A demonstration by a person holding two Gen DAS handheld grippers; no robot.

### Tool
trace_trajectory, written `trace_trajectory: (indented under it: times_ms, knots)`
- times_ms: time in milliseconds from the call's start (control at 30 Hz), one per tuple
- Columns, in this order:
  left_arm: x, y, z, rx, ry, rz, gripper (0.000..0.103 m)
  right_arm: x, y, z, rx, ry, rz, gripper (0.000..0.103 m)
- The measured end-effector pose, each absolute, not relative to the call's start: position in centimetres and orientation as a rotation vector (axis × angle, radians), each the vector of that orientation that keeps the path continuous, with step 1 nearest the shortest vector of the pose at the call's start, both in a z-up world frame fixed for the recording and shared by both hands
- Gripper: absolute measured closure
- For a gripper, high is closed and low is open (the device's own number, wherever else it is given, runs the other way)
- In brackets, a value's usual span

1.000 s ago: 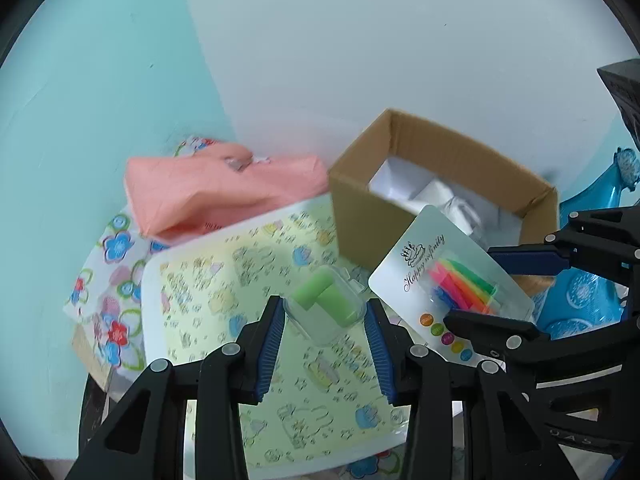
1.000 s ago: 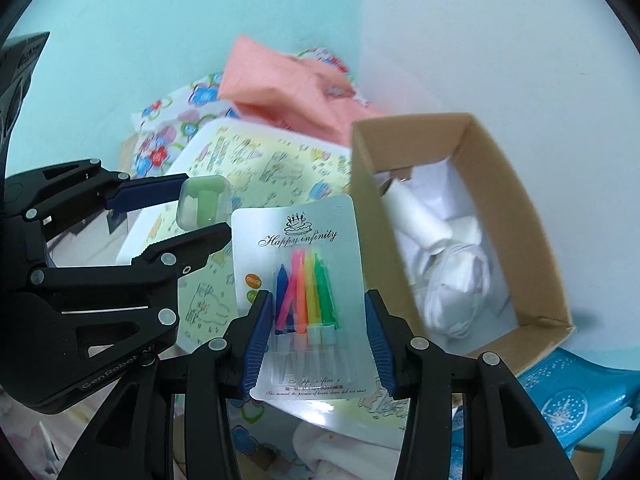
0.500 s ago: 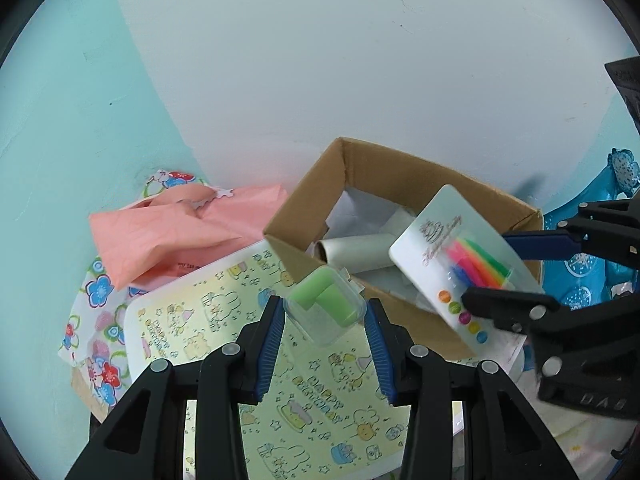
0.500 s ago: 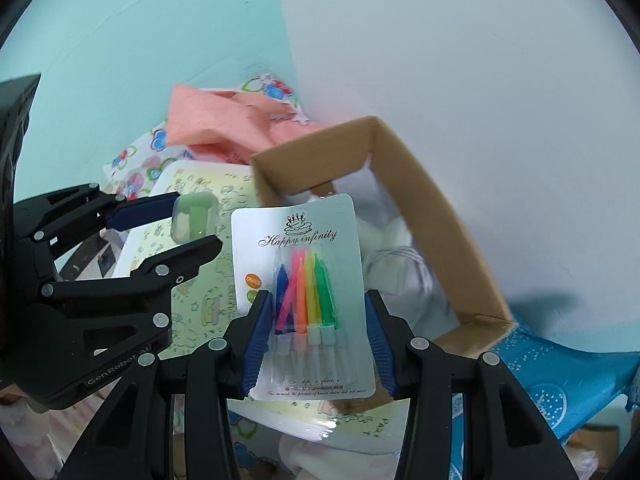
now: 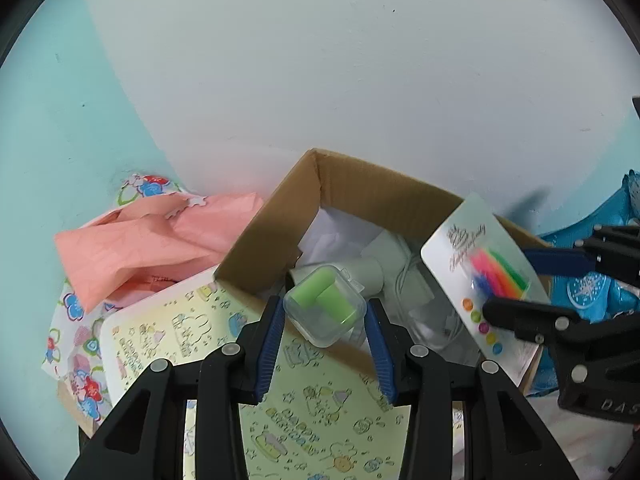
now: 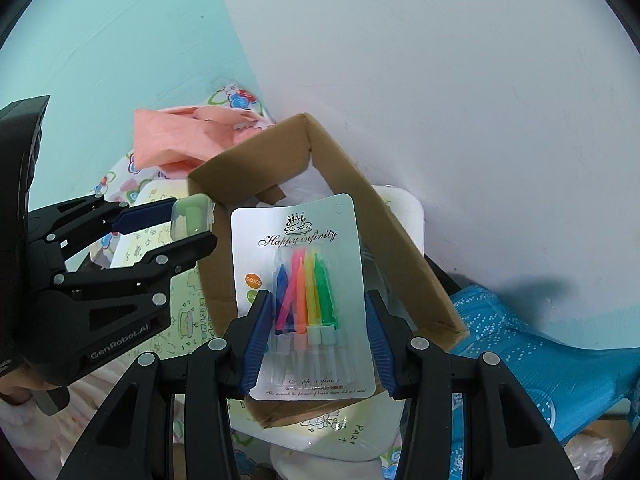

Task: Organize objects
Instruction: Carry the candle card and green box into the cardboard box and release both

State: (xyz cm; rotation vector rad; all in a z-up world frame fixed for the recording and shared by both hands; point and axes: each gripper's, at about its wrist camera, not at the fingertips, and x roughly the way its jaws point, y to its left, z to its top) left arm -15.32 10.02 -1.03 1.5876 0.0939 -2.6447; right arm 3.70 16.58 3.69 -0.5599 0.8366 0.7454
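A small clear plastic case point(image 5: 325, 313) with green pieces inside is sitting clamped between the blue pads of the left gripper point(image 5: 325, 320), which is holding it in the air over the near wall of an open cardboard box point(image 5: 276, 236). In the right wrist view the same case point(image 6: 191, 217) is showing at the tips of the left gripper point(image 6: 188, 226), to the left of the box point(image 6: 392, 240). The right gripper point(image 6: 316, 320) is gripping a card of candles point(image 6: 304, 300), pressing on its two long edges; the card is standing upright, printed "Happy infinity", with blue, pink, orange, yellow and green candles under a clear blister. It is hanging above the open box, and in the left wrist view the card point(image 5: 476, 272) is appearing tilted over the box's right side, held by the right gripper point(image 5: 516, 280). Inside the box white paper point(image 5: 340, 236), a pale roll point(image 5: 372, 270) and a white cable point(image 5: 408, 280) are lying together. The box is resting on a pale yellow tray point(image 5: 160, 332) printed with cartoon figures. A pink bag point(image 5: 148, 248) is lying crumpled behind the tray, on a flowered cloth point(image 5: 76, 320). A blue plastic stool point(image 6: 540, 344) is standing to the right of the box, against the white and turquoise wall point(image 5: 320, 60).
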Motion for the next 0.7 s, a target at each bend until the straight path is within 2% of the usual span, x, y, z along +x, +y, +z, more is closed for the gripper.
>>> trace_trajectory:
  times_ms: [400,433,467,533,700]
  knots:
    - [-18.6,9.8,-2.9,1.618,0.106,-2.657,0.059,5.0,16.4,3.6,-0.568,0.886,0.754,0.053]
    - [-18.7,9.8,-3.0,1.62,0.113,-2.66,0.051,5.0,16.4,3.6,-0.569,0.886,0.754,0.053]
    - [-18.7,9.8,-3.0,1.624,0.12,-2.665,0.037,5.1,16.4,3.5,-0.572,0.886,0.754,0.053]
    - [-18.6,9.9,-2.9,1.608,0.123,-2.677,0.024,5.1,16.4,3.4,-0.58,0.882,0.75,0.053]
    - [-17.8,9.6,-2.1,1.599,0.079,-2.667,0.014,5.2,16.6,3.4,-0.589,0.876,0.746,0.053]
